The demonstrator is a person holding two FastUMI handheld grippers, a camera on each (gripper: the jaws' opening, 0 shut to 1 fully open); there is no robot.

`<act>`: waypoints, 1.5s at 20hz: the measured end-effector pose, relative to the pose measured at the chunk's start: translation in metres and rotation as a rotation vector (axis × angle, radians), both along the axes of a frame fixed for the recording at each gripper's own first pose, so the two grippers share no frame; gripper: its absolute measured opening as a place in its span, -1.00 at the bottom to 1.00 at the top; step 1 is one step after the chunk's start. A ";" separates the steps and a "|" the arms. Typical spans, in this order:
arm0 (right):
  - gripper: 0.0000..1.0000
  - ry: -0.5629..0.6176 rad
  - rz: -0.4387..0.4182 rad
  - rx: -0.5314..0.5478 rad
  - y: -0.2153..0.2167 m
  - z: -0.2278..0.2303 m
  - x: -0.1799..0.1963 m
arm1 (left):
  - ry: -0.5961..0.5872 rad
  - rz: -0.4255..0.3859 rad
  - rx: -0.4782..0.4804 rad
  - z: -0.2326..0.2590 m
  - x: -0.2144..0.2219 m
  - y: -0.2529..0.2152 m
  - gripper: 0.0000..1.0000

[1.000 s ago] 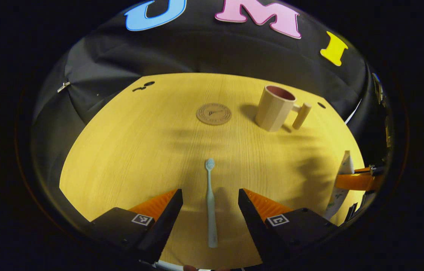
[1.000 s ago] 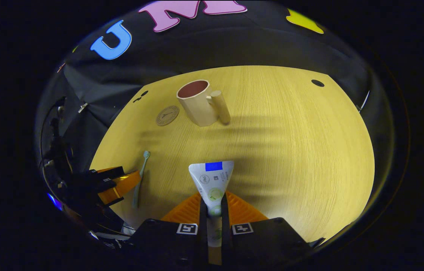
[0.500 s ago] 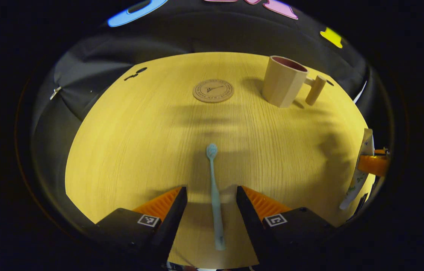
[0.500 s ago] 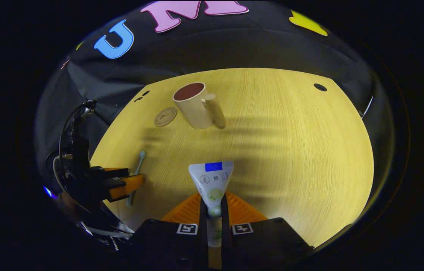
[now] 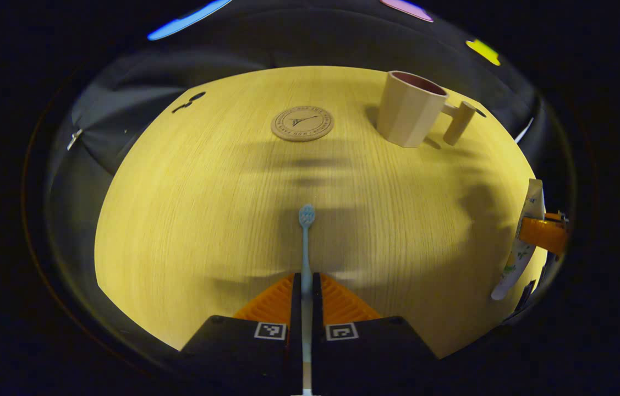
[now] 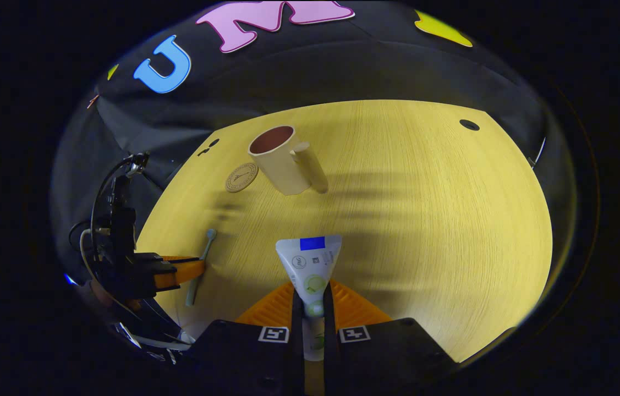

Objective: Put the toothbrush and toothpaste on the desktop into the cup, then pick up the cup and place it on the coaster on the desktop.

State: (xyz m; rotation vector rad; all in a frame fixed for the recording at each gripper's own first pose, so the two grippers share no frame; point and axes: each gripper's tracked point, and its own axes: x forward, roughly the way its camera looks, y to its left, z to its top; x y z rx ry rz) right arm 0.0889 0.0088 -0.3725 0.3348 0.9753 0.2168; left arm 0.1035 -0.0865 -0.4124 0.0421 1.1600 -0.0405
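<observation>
The desktop [image 5: 188,220] is faced in a pale wood-grain finish, matt, with fine straight grain lines. The cup [image 5: 410,110] is seen as matt and smooth, with flat facets on its wall and a darker lining inside. The coaster [image 5: 302,123] appears to be cork or pressed board, dull, with a printed mark. The toothbrush [image 5: 306,236] looks like smooth plastic. The toothpaste [image 6: 310,264] is a glossy plastic tube with printed areas. The booth wall [image 6: 343,71] is matt cloth, creased.
</observation>
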 end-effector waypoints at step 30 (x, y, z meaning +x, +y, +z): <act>-0.64 -0.658 -0.100 0.135 0.026 0.181 0.250 | -0.709 0.179 -0.524 0.214 0.023 -0.051 -0.88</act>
